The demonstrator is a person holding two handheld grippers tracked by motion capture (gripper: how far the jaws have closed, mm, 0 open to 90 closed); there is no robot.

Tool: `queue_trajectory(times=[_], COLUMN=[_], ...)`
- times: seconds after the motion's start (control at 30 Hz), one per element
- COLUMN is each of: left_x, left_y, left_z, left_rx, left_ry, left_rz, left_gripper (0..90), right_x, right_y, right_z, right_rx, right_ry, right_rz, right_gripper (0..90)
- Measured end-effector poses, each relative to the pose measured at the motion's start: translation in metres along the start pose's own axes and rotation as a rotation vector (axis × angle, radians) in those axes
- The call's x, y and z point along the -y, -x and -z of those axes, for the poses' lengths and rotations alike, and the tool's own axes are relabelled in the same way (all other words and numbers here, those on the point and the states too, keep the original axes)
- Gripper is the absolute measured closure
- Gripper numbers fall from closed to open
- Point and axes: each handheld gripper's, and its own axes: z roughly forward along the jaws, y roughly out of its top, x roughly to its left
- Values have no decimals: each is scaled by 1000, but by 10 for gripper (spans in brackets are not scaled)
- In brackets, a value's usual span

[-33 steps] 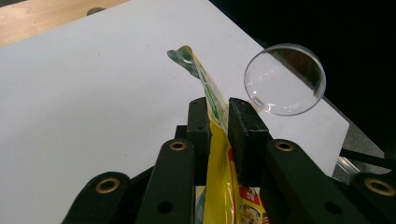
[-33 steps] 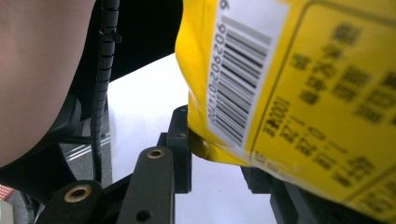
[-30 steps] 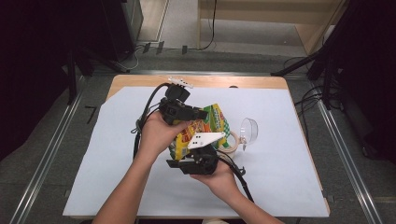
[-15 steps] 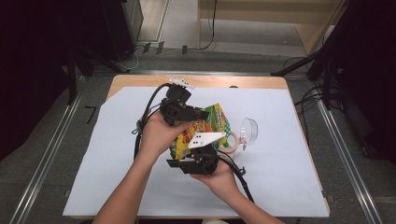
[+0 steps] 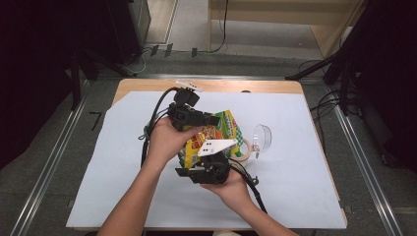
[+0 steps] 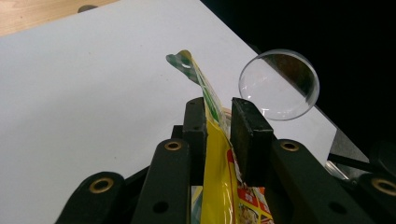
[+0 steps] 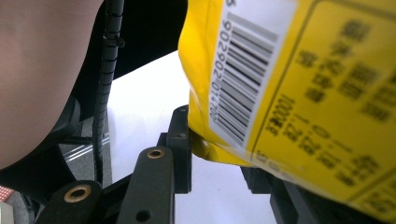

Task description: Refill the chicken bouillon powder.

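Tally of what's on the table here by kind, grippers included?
Grippers: 2, left gripper and right gripper
Yellow snack bag: 1, held between both
Clear bowl: 1
Tape roll: 1
White sheet: 1
Total: 6

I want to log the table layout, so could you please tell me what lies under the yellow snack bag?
The yellow snack bag is held up over the white sheet. A roll of tape pokes out from under its right edge beside the clear bowl. The bag hides whatever lies directly beneath it.
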Motion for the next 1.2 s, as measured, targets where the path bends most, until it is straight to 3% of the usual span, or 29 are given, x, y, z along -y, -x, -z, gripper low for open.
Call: queue_trajectory(times=[0.13, 0.47, 1.2], left_x=[0, -3, -1], left_y=[5, -2, 3], left_z=[-1, -4, -2], left_rx=[-4, 5, -14], left_ry=[5, -6, 23], left_rz=[-20, 6, -20], left_gripper=[764, 770, 771], right_x=[0, 0, 0], right_y=[1, 3, 5], right_z=[-1, 0, -1], right_rx=[11, 17, 30], right_ry=[5, 0, -8], right_rz=[4, -2, 17], right_gripper=[702, 702, 702])
